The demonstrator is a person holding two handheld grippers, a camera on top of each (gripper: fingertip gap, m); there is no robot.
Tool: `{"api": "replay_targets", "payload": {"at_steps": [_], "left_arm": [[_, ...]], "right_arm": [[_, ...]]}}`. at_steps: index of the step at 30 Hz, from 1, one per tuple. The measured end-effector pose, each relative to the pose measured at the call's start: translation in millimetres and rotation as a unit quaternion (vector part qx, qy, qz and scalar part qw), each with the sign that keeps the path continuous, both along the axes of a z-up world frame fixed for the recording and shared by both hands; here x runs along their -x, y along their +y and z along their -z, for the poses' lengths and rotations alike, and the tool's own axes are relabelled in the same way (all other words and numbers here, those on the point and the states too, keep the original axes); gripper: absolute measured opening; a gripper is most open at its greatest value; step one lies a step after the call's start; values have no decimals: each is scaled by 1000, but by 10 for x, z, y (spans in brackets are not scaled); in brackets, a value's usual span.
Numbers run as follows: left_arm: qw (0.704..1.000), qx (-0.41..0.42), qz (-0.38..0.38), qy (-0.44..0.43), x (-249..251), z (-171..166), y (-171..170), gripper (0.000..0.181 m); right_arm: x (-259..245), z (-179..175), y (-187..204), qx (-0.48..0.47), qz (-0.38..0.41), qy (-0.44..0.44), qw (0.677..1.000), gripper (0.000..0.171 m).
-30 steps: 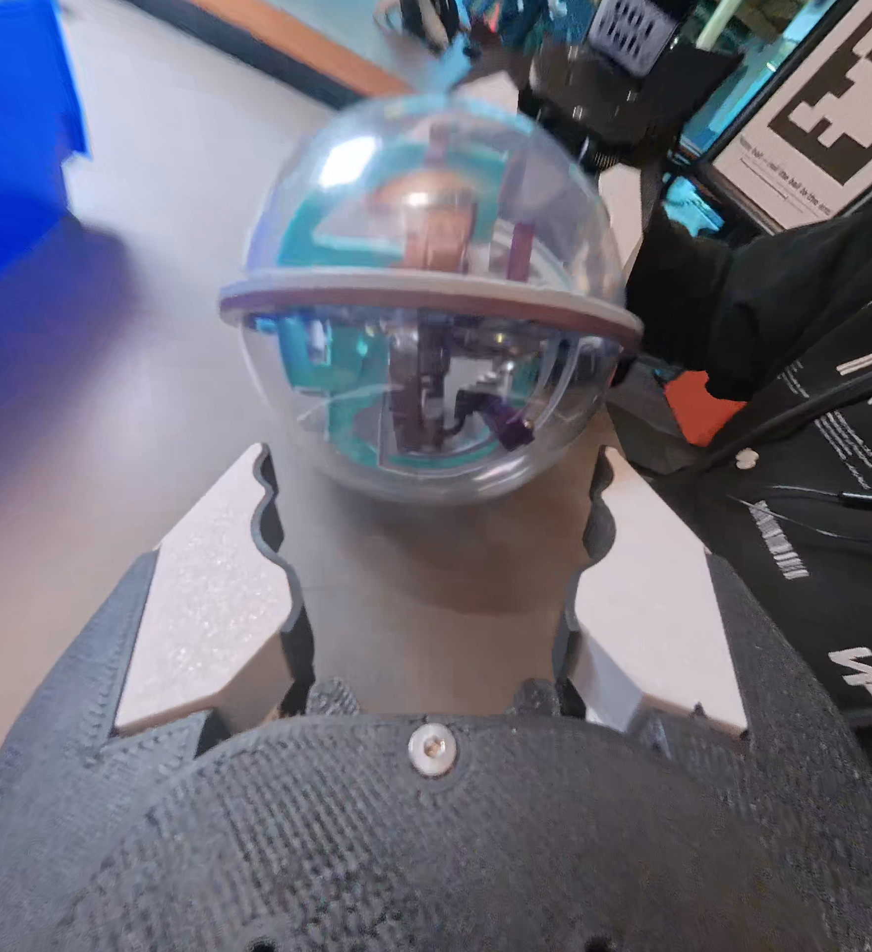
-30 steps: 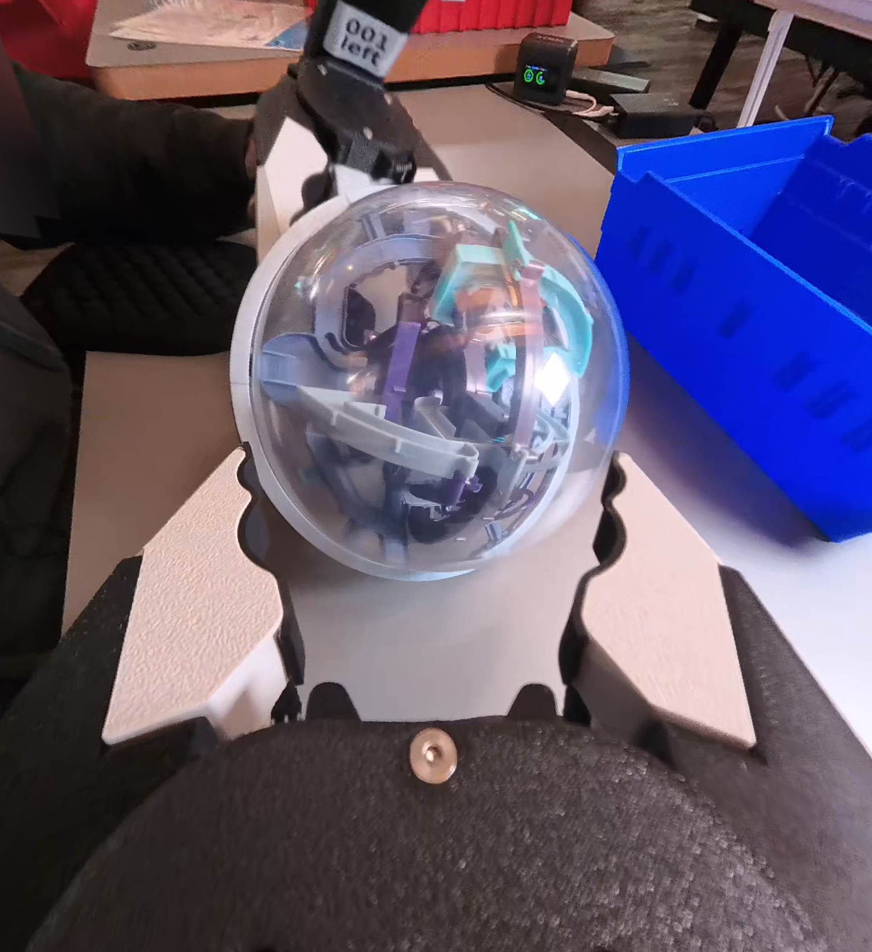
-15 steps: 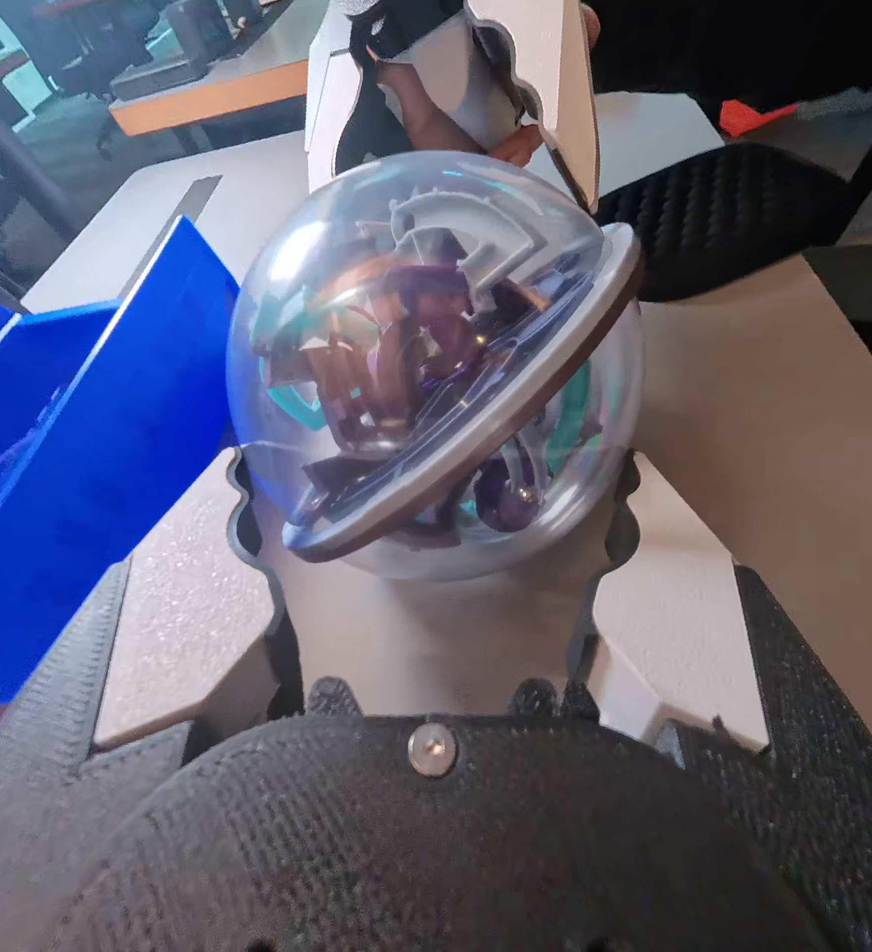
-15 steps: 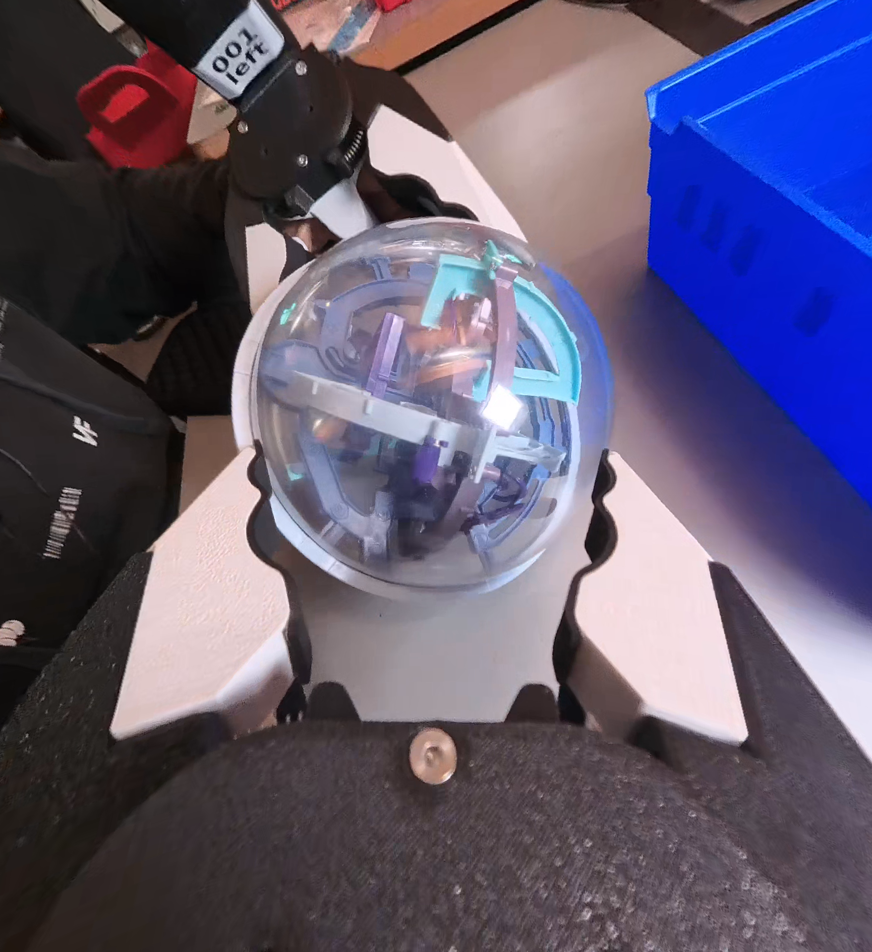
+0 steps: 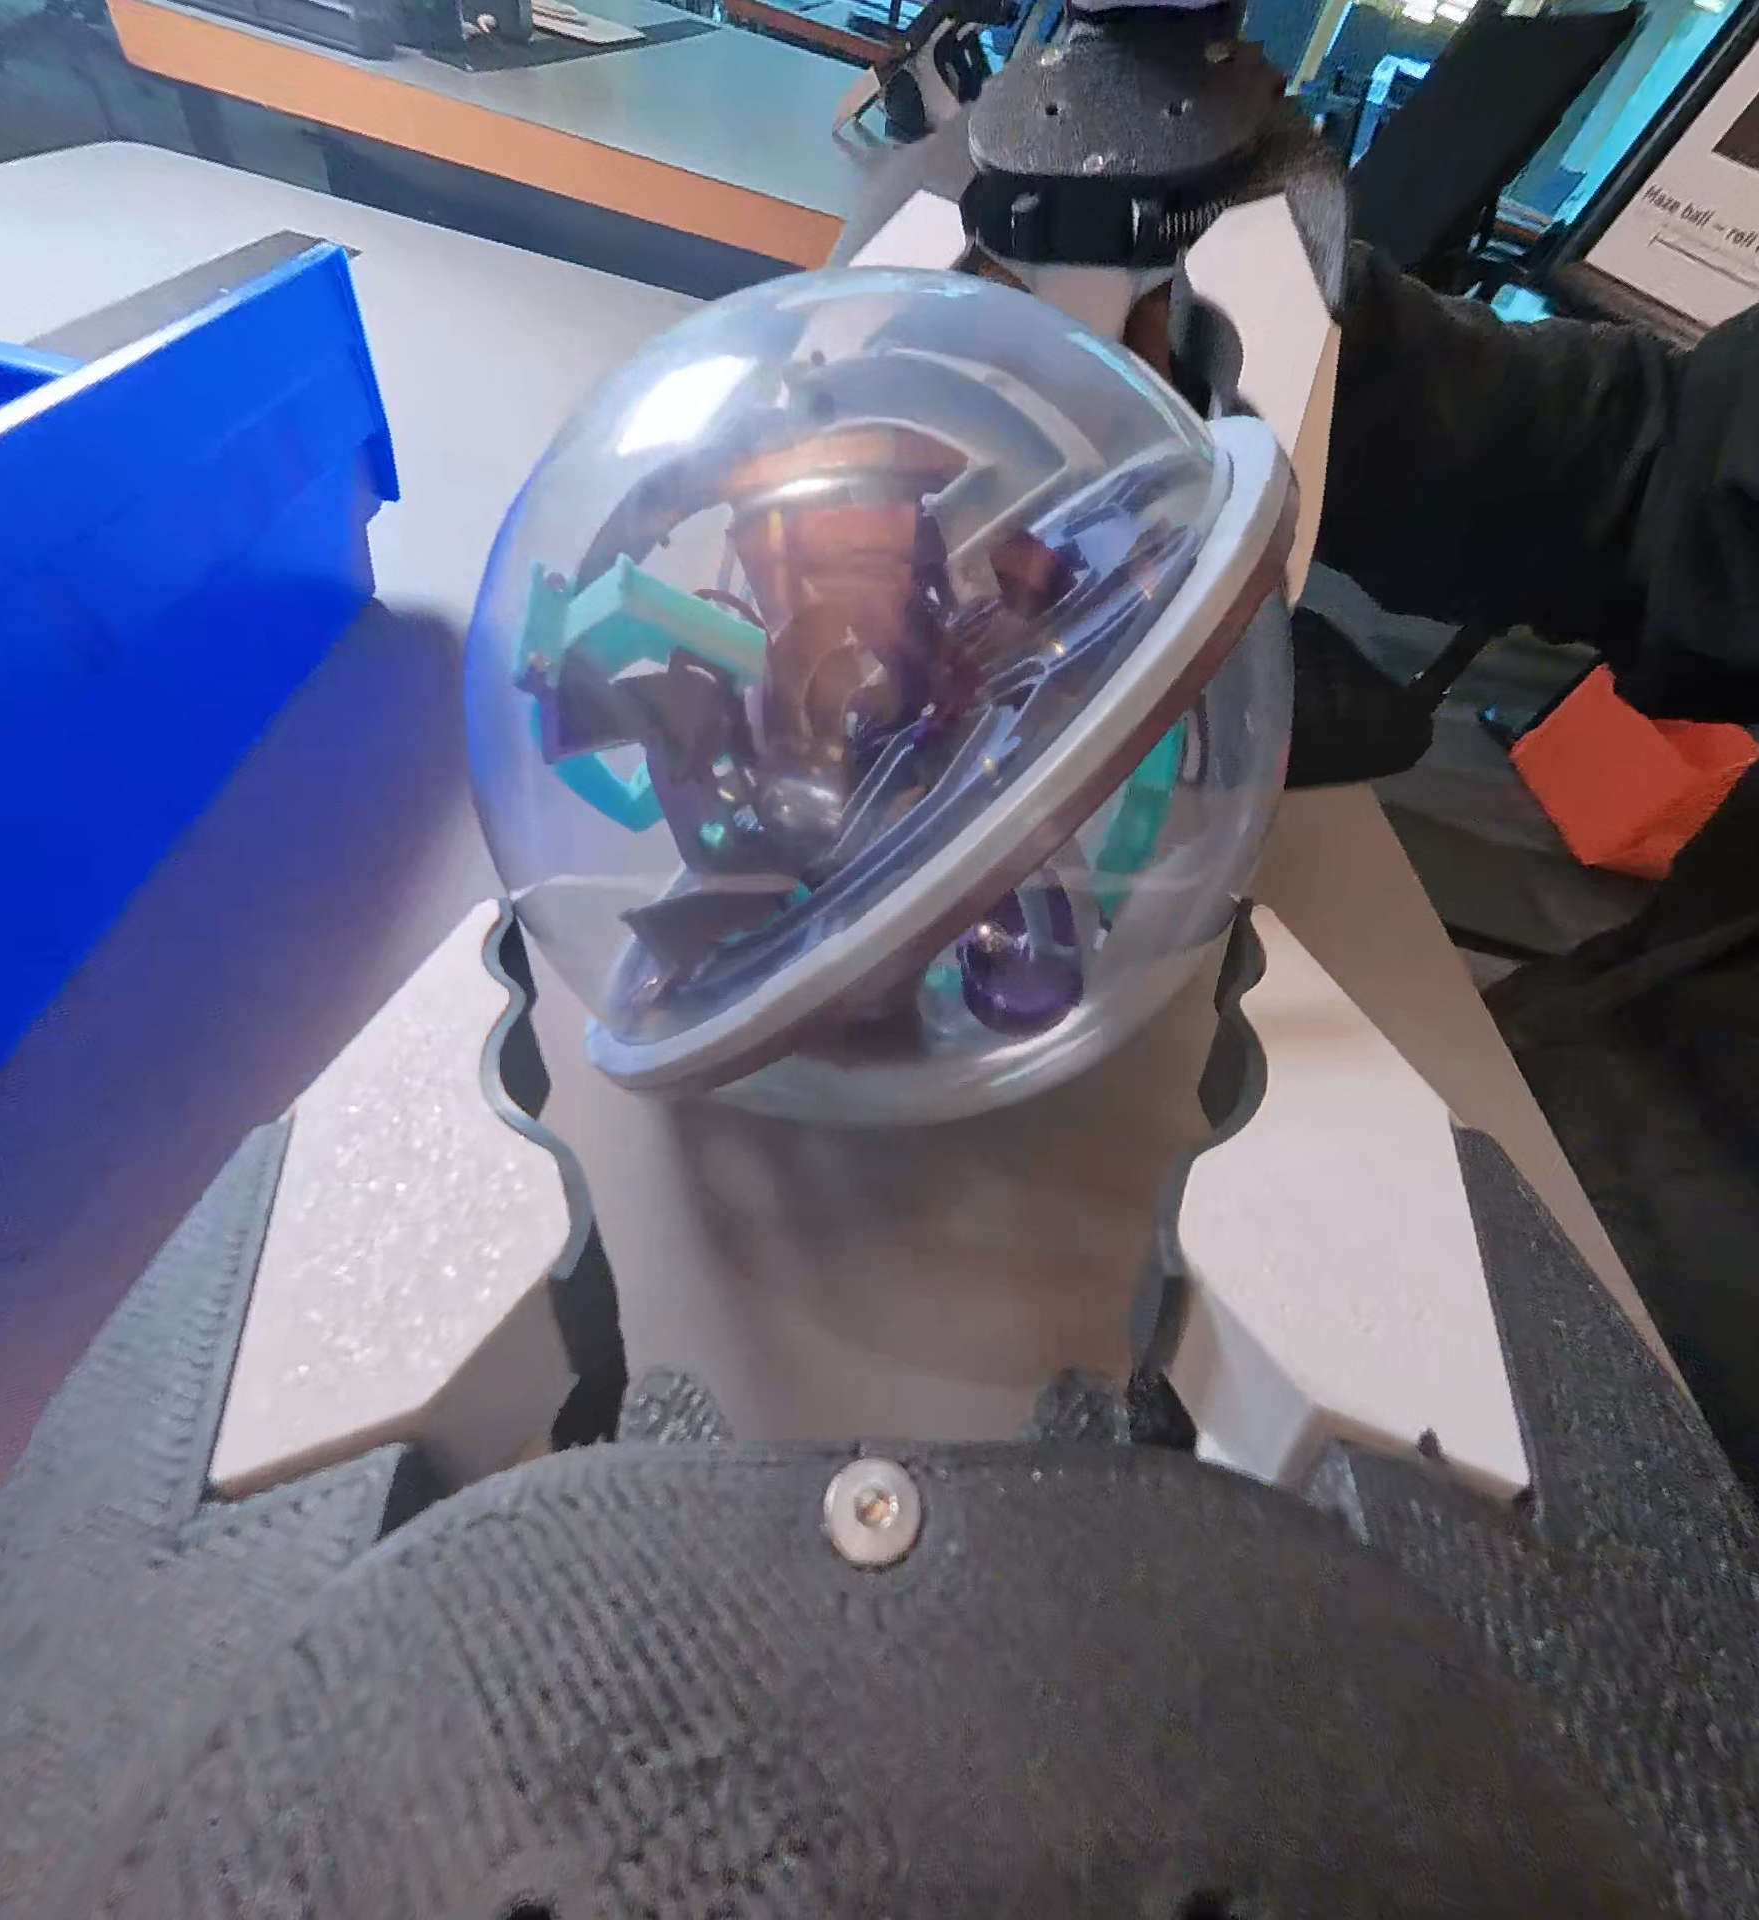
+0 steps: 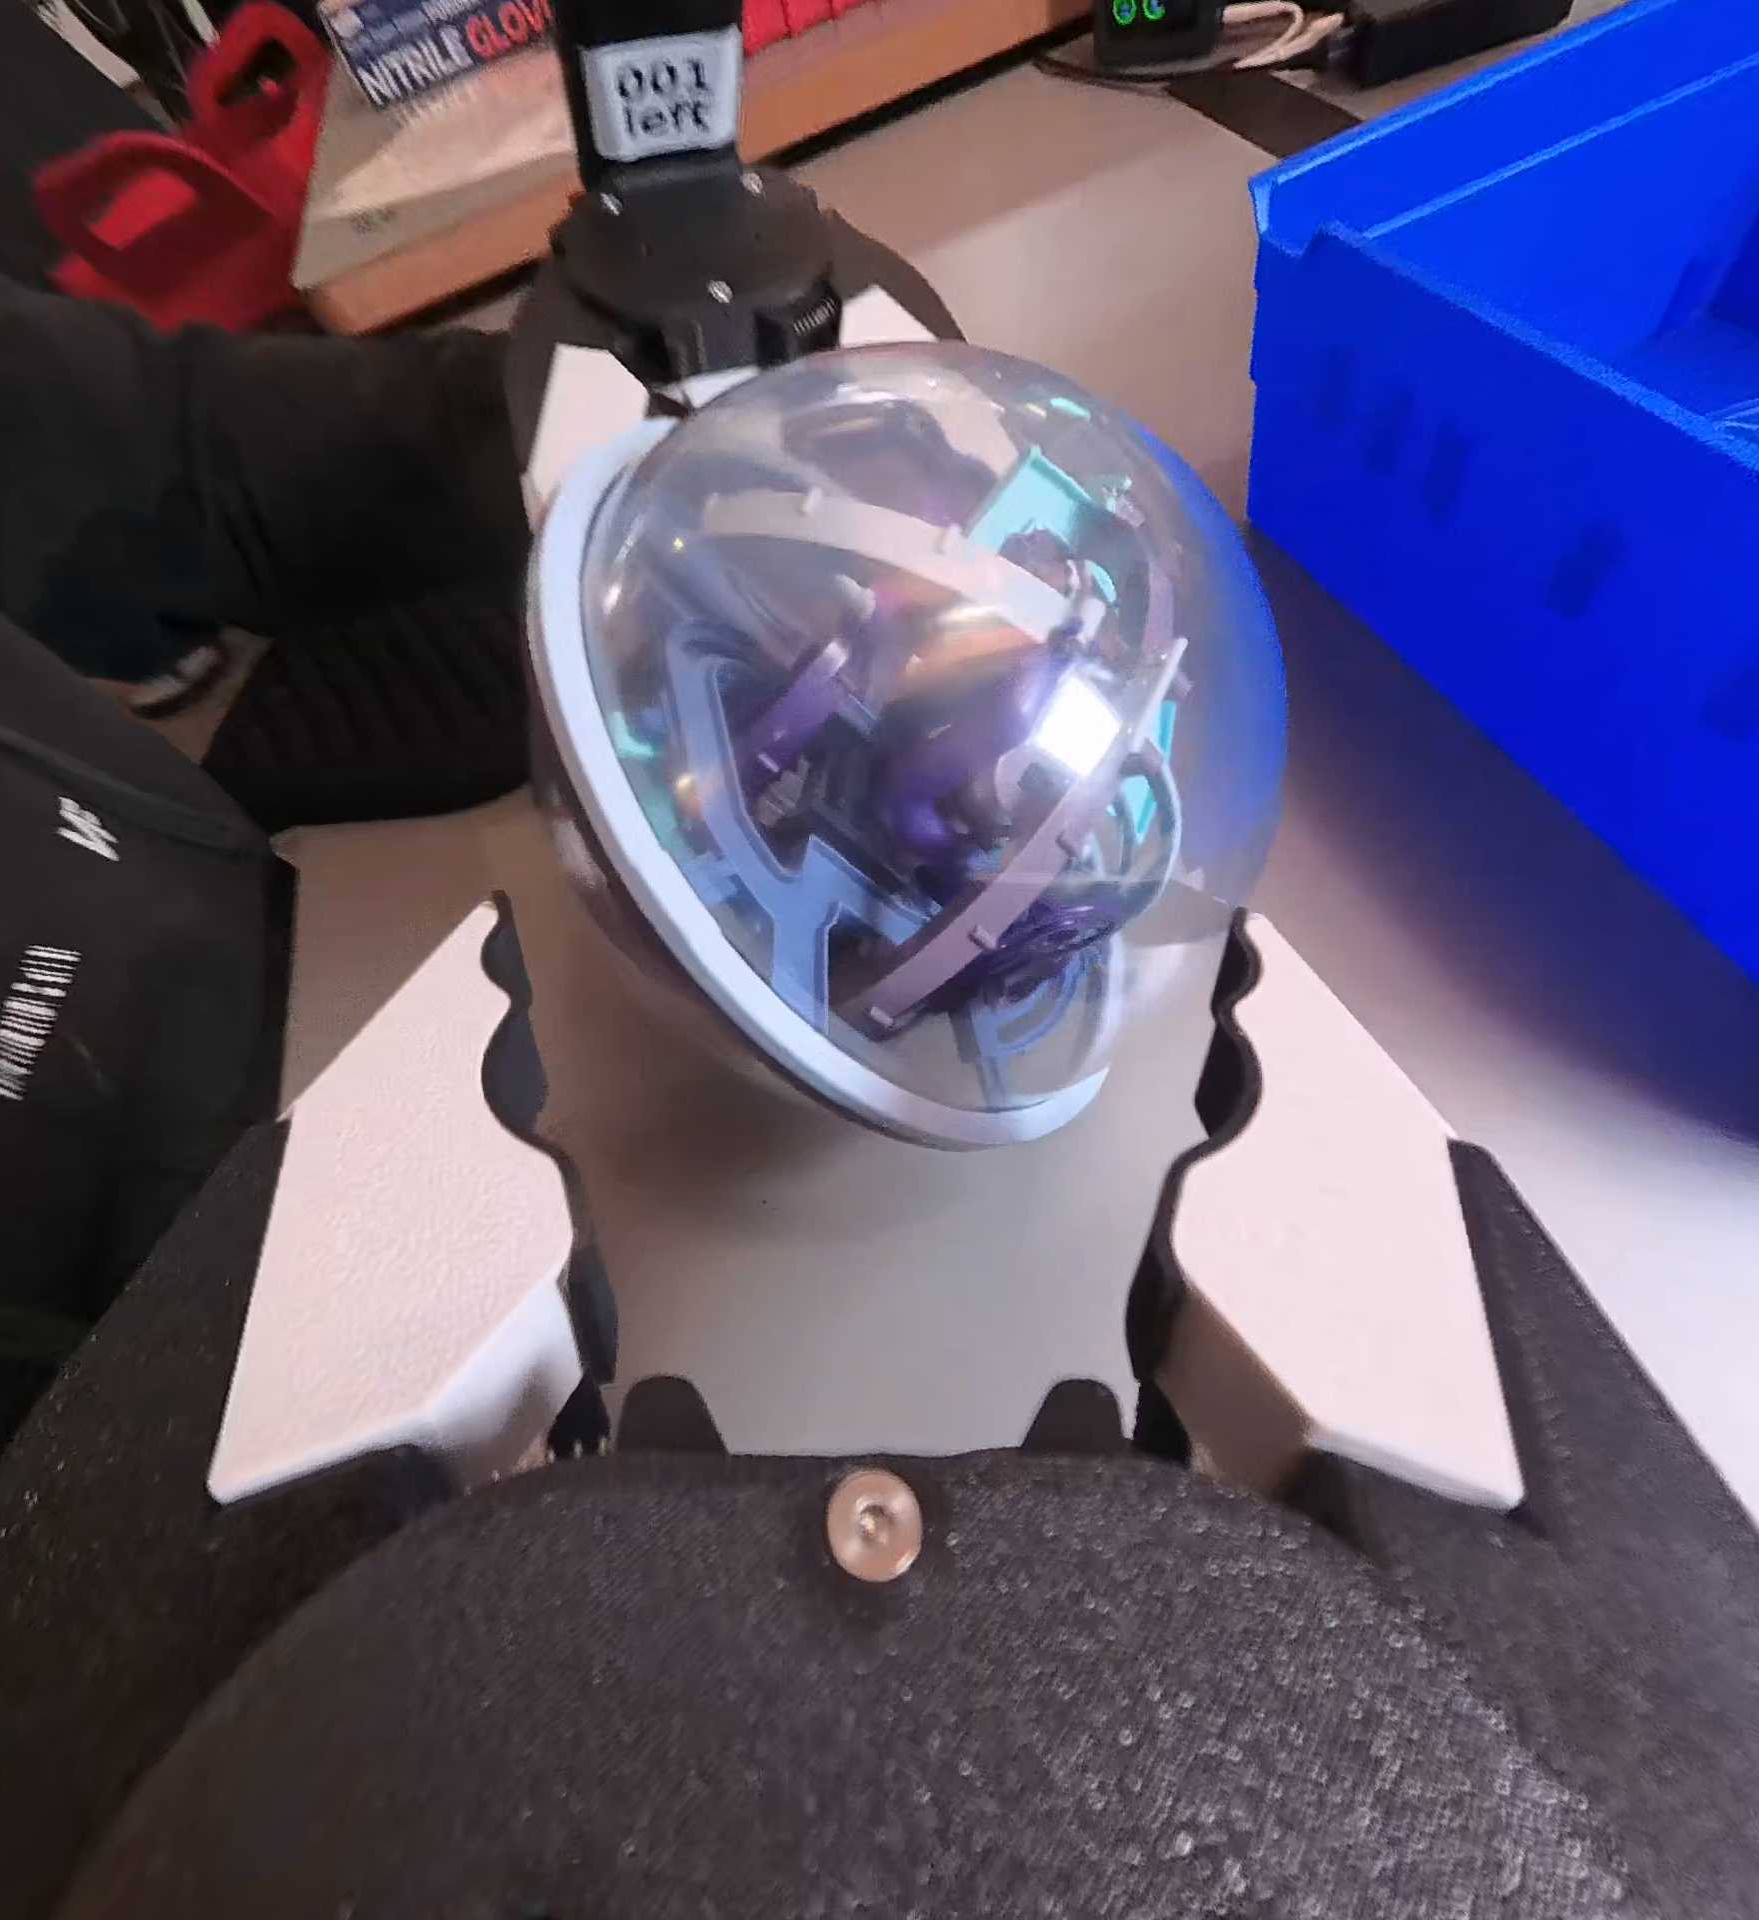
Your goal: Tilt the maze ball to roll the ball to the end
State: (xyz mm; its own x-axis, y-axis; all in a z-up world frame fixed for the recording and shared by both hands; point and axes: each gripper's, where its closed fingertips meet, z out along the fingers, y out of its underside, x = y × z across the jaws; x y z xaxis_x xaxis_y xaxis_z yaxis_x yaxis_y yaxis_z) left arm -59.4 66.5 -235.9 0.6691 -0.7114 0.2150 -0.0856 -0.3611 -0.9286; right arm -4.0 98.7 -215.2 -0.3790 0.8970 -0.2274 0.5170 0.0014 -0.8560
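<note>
— What does the left wrist view give you?

— The maze ball (image 5: 875, 686), a clear sphere, sits between the 2 pale fingers (image 5: 397, 1195) of the left gripper (image 5: 870, 997). The wavy dark inner edges meet the sphere low on both sides, so the gripper is closed onto it. Its grey equator ring (image 5: 968, 914) runs slantwise, low at the near left and high at the far right, which tips the axis through the 2 domes up and to the left. Inside there are teal, brown and purple tracks; a small shiny bead (image 5: 802, 805) shows near the middle (it could be only a glint, I cannot be sure).

— And around it?

— A blue bin (image 5: 127, 582) stands on the table (image 5: 501, 343) at the left, near the ball. Beyond the sphere the right gripper (image 5: 1114, 260) faces this way, its pale fingers at the far side of the ball, with a black sleeve (image 5: 1540, 468) behind it.

— Now the right wrist view.

— Same ball (image 6: 896, 727), held between the right gripper (image 6: 870, 987) and its 2 fingers (image 6: 387, 1174); the tips sit against the lower sides of the sphere, gripping it. Here the ring (image 6: 667, 914) runs from the upper left down to the lower right, so 1 dome faces up and right toward the blue bin (image 6: 1540, 499). The left gripper (image 6: 688, 281) is just behind the ball, touching its far side. The table (image 6: 1374, 894) lies below, and whether the sphere rests on it I cannot tell.
</note>
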Motion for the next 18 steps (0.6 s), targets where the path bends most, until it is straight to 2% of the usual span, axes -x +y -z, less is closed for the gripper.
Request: {"api": "replay_targets", "payload": {"at_steps": [3,11,15,18], "left_arm": [[999,-24,-10,30,-38,-88,-5,130],[984,-104,-27,140,-152,-301,-92,128],[967,-152,-32,201,-150,-276,-167,127],[962,-174,-37,205,-115,-228,-225,126]], "right_arm": [[-1,134,1,-11,3,-7,1000,126],[-5,414,-166,-5,-33,-13,999,132],[17,388,-189,-21,-33,3,999,132],[24,342,-201,-48,-29,10,998,131]]}}
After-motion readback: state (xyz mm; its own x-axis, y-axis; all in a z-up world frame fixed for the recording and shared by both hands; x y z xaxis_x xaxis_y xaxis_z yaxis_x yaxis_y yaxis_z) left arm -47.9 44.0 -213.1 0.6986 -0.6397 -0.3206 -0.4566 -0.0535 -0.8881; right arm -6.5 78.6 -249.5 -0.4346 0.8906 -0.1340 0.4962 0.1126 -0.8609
